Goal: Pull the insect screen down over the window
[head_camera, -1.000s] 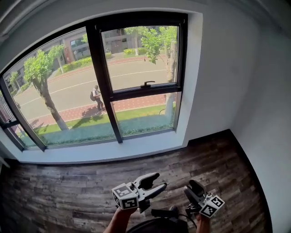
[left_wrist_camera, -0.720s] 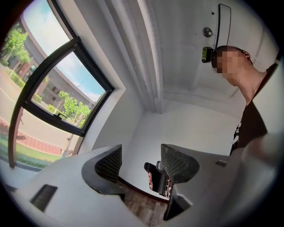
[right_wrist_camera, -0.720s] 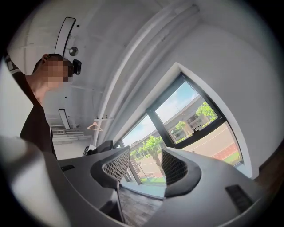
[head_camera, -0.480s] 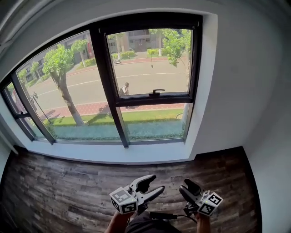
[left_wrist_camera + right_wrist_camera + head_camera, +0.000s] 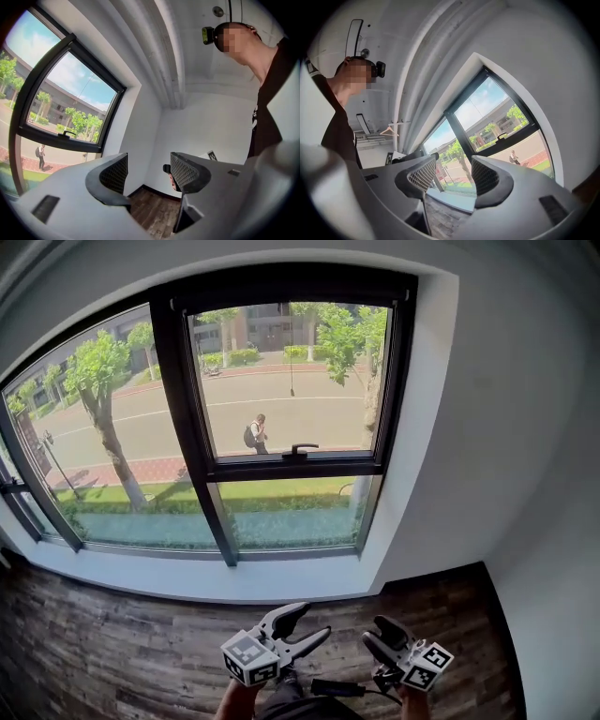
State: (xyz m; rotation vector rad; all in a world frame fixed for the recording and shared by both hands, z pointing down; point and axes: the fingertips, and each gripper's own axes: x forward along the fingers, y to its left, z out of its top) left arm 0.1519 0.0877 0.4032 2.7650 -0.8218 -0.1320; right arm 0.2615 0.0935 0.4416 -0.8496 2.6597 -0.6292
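Starting position, seen from the head view. The window (image 5: 281, 507) is showing bare glass in every pane, and the street outside is showing through unveiled. The insect screen is not appearing anywhere over the glass; it is probably sitting rolled up behind the top bar of the frame (image 5: 291, 282), where a thin cord (image 5: 291, 352) is hanging down in the upper pane above the handle (image 5: 300, 448).

The person is holding both tools low over the wooden floor (image 5: 112, 643), well apart from the window. The left gripper (image 5: 314, 620) is keeping its fingers spread with nothing between them. The right gripper (image 5: 373, 630) is opening its fingers, also on nothing.

No part of the pull appears done. Reaching up, catching the screen's edge or cord, and drawing it down all remain.
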